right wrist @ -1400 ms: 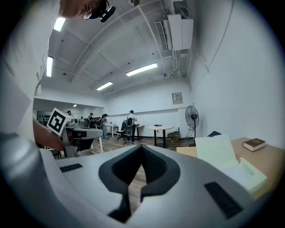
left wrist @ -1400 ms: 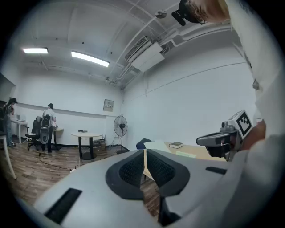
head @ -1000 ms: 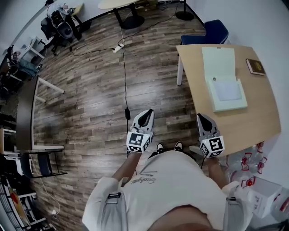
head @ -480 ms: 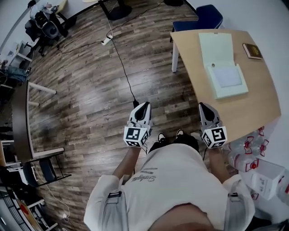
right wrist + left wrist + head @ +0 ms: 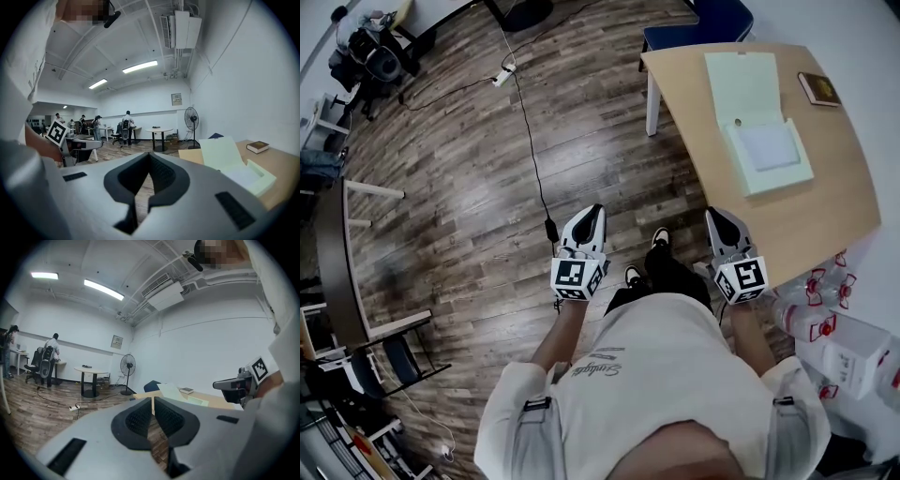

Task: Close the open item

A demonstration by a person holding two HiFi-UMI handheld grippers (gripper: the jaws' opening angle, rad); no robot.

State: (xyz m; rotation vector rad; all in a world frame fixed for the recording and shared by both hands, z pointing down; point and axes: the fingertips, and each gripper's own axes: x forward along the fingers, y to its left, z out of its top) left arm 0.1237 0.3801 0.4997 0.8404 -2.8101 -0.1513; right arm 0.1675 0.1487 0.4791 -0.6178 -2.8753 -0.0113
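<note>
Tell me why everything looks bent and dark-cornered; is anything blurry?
Head view: the wide lens bows the table edge and the floor, which shows a pale sheen. Left gripper view: black round border; the left gripper close up looks soft. Right gripper view: same border, straight lines curve.

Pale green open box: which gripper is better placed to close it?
Probably the right gripper: it hangs by the wooden table, nearer the pale green box; the left gripper is over the floor.
</note>
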